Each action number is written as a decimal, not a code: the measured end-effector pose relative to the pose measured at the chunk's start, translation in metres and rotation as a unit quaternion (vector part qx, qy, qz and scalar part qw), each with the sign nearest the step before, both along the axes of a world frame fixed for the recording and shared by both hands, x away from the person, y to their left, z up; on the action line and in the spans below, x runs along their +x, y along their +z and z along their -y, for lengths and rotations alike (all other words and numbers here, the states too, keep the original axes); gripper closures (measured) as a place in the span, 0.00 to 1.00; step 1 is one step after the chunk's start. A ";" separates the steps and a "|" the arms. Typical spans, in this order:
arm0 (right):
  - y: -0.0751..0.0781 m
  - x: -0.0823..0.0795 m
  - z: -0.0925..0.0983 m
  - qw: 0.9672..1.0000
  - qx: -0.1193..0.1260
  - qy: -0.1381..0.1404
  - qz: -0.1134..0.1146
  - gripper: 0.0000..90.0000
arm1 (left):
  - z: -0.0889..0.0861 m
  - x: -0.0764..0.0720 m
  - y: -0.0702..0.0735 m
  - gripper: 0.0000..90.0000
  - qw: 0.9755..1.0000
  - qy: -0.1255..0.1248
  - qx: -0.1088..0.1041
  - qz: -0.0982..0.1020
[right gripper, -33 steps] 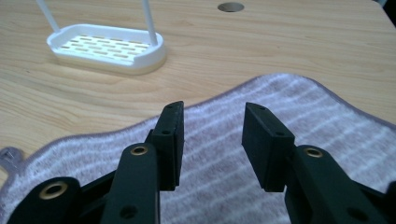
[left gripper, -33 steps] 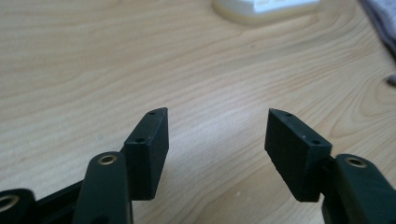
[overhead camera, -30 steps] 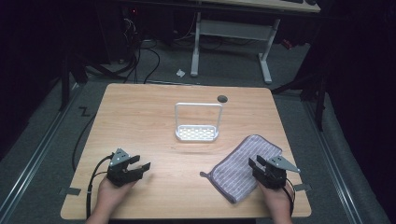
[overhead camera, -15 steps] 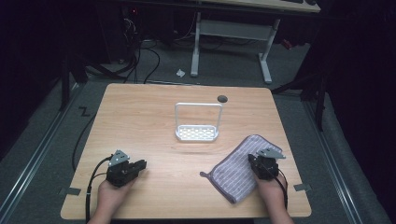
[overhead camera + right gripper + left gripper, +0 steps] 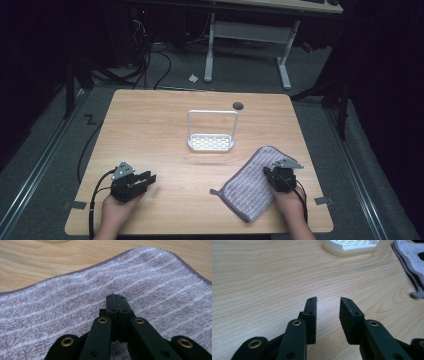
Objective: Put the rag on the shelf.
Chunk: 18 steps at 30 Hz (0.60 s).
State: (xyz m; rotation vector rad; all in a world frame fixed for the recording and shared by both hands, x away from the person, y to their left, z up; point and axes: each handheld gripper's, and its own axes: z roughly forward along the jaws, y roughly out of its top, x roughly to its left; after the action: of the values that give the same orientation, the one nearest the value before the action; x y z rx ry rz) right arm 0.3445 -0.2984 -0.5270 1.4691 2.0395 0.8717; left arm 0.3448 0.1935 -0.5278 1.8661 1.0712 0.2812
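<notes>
- Hidden/cut off: person's forearms run off the bottom edge of high view; hands partly covered by the grippers they hold.
- Room behind the table is v. dark; cables and a desk frame on the floor are hard to make out.
- Small pale scrap on the floor past the table [image 5: 150, 107], can't tell what it is.
- Left gripper view: rack [image 5: 350, 245] cut off at top edge, just its perforated base shows; towel [image 5: 410, 262] cut off at right edge.
- Right gripper view: towel [image 5: 75, 312] runs out of frame left, right and bottom; a pale curved bit at top edge, prob. the rack base, too little to say.
- Whether the right jaw tips pinch any towel pile: can't tell, tips are blocked by the jaws themselves.
- Counts: 1 table, 1 towel [image 5: 252, 182], 1 rack [image 5: 212, 131], 2 grippers, 1 dark round spot [image 5: 238, 105] near the table's far edge.
- Towel: purple w/ pale stripes, lies flat at front right of table, slanted, a loop tab at its near-left corner.
- Rack: white, upright frame on a holed base, mid table, apart from towel.
- Left gripper [image 5: 328, 305]: front left over bare wood, jaws parted a bit, have just been opening, nothing between them.
- Right gripper [image 5: 116, 298]: over the towel's right part, jaws clenched together, pads flush.
</notes>
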 end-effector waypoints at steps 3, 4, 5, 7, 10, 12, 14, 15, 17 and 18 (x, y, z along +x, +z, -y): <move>0.000 -0.001 -0.005 1.000 0.002 0.012 -0.001 1.00 | 0.001 0.000 0.000 0.72 1.000 -0.001 0.000 0.000; 0.000 -0.003 -0.011 1.000 0.000 0.021 0.000 1.00 | 0.002 0.000 0.000 0.71 1.000 -0.001 -0.002 0.000; 0.000 -0.004 -0.014 1.000 0.001 0.026 -0.001 1.00 | 0.003 -0.001 0.001 0.70 1.000 -0.005 0.001 0.000; 0.000 -0.006 -0.020 0.999 0.002 0.037 -0.003 1.00 | 0.004 -0.001 0.001 0.69 1.000 -0.007 0.003 0.002; 0.000 -0.007 -0.027 0.999 0.000 0.049 -0.003 1.00 | 0.004 -0.002 0.002 0.68 1.000 -0.006 -0.001 0.002; 0.000 -0.009 -0.038 0.998 0.001 0.067 -0.004 1.00 | 0.004 -0.003 0.002 0.67 1.000 -0.007 -0.003 0.000; 0.000 -0.011 -0.046 0.997 -0.001 0.078 -0.004 1.00 | 0.004 -0.003 0.002 0.66 1.000 -0.008 -0.004 0.000; 0.000 -0.011 -0.046 0.997 -0.001 0.078 -0.004 1.00 | 0.004 -0.003 0.002 0.66 1.000 -0.008 -0.004 0.000; 0.000 -0.013 -0.057 0.995 -0.002 0.097 -0.005 1.00 | 0.005 -0.004 0.003 0.66 1.000 -0.010 -0.002 0.001; 0.000 -0.014 -0.061 0.995 -0.003 0.104 -0.004 1.00 | 0.005 -0.004 0.003 0.66 1.000 -0.010 -0.004 0.001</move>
State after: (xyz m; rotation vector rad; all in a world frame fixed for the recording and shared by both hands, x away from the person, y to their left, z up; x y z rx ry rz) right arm 0.3307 -0.2374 -0.5271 1.2745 2.2290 0.9397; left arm 0.3410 0.1887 -0.5250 1.8685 1.0499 0.2658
